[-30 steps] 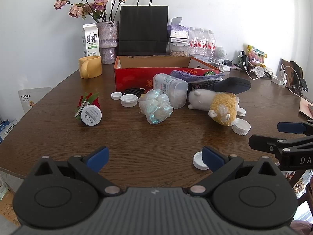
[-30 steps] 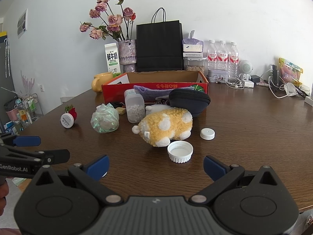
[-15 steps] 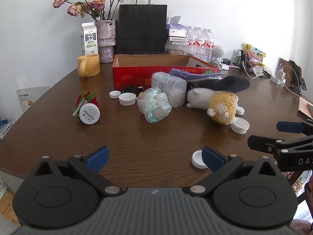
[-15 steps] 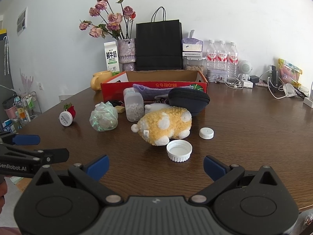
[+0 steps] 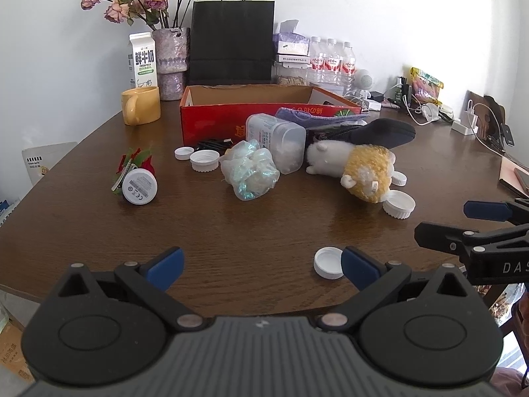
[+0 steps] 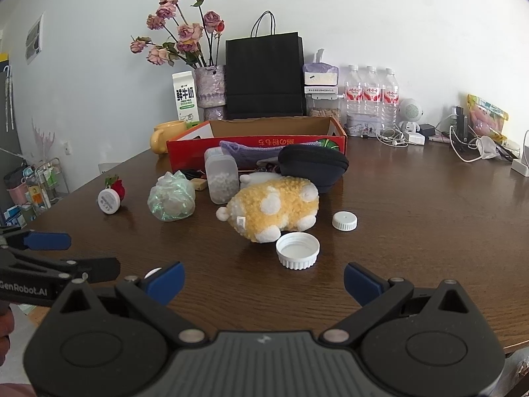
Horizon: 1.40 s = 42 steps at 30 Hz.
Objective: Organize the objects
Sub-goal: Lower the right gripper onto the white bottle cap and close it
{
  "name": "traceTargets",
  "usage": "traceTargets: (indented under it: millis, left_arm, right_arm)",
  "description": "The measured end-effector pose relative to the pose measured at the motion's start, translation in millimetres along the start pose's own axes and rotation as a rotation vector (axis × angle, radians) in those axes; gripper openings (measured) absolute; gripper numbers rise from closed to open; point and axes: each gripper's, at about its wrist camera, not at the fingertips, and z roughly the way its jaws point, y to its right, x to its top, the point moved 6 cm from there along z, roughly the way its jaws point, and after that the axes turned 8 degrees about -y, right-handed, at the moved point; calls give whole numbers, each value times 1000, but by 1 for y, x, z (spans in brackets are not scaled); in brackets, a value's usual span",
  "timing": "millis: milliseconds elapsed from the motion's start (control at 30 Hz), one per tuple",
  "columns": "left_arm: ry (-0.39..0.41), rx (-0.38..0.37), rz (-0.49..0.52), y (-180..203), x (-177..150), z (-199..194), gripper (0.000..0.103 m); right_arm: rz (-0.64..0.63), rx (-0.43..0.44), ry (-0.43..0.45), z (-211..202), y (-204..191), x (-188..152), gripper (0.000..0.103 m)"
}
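Both tools have eased slightly forward over the last second, so the clutter on the table sits a little nearer in each view. Left tool hovers low over the table's near edge with its blue fingers spread wide apart and empty; a small white cap lies just beside its right finger. Right tool is likewise spread wide with nothing between its fingers, and a larger white lid lies just ahead of it, open side up. Behind that lid a yellow and white plush toy lies on its side, with another small cap to its right. Further back are a crumpled plastic bag, an upright clear jar, a dark pouch and a red cardboard box.
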Motion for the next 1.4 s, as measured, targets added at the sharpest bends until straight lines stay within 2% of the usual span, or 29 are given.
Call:
traceTargets:
  millis: [433,533,733,800,900,933,1133,1233,1267,1400]
  left_arm:
    - [-37,-49,33,18,-4,16,103]
    - [-59,-60,41,22,-4,25,99]
    - [-83,-65,69,31,-3,41,80]
    - [-76,-64,80,33,-1,44,73]
    - [-63,-56,104,37,3,46,44]
    - [-58,-61,109,38,5,47,30]
    - [-54,-53,108,37,11,54,29]
    - [-53,-49,105,36,14,57,29]
    - [-54,-48,103,36,15,58,29]
    - [-55,-46,97,34,17,60,29]
  right_arm:
    - [-23,-23,-15,11,11,-5,103]
    - [-21,-26,-20,17,16,-5,103]
    - [-44,-19,-17,32,22,-3,98]
    - [-60,-19,-20,39,24,-2,91]
    - [-78,-17,-27,51,27,2,82]
    - [-82,-15,-28,55,27,3,80]
    - [-105,5,-19,69,29,9,63]
    - [-115,17,-12,72,28,11,49]
    - [-119,26,-9,72,28,12,39]
    - [-118,38,-4,70,28,11,39]
